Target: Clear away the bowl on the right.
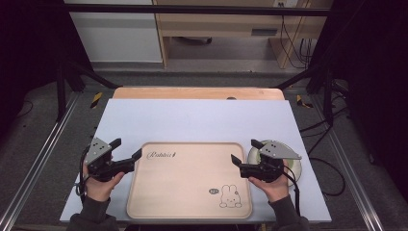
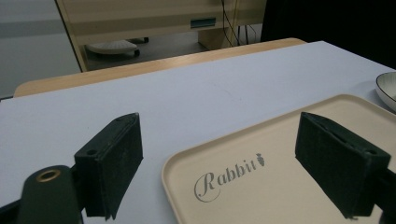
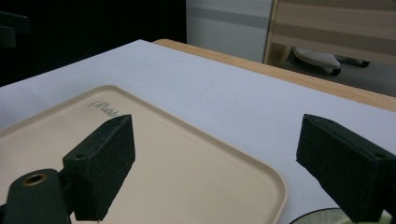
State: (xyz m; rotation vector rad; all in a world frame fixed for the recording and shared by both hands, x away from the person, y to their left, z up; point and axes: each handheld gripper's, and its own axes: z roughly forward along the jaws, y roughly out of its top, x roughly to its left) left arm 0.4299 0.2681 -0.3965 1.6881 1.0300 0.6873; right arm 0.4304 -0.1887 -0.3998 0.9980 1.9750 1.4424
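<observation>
Grey floor [image 1: 43, 130], pale wooden desk [image 1: 216, 24] behind, dark frame rails.

Right gripper [image 3: 224, 163] jaws spread wide apart, nothing between them. Left jaw hangs over the beige tray [image 3: 196, 177], right jaw over the white mat [image 3: 224, 98] past the tray's corner. Plate rim [image 3: 322, 217] at bottom edge, probably touching nothing.

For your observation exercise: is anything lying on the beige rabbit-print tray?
No, the beige rabbit-print tray carries just its printed rabbit and lettering.
</observation>
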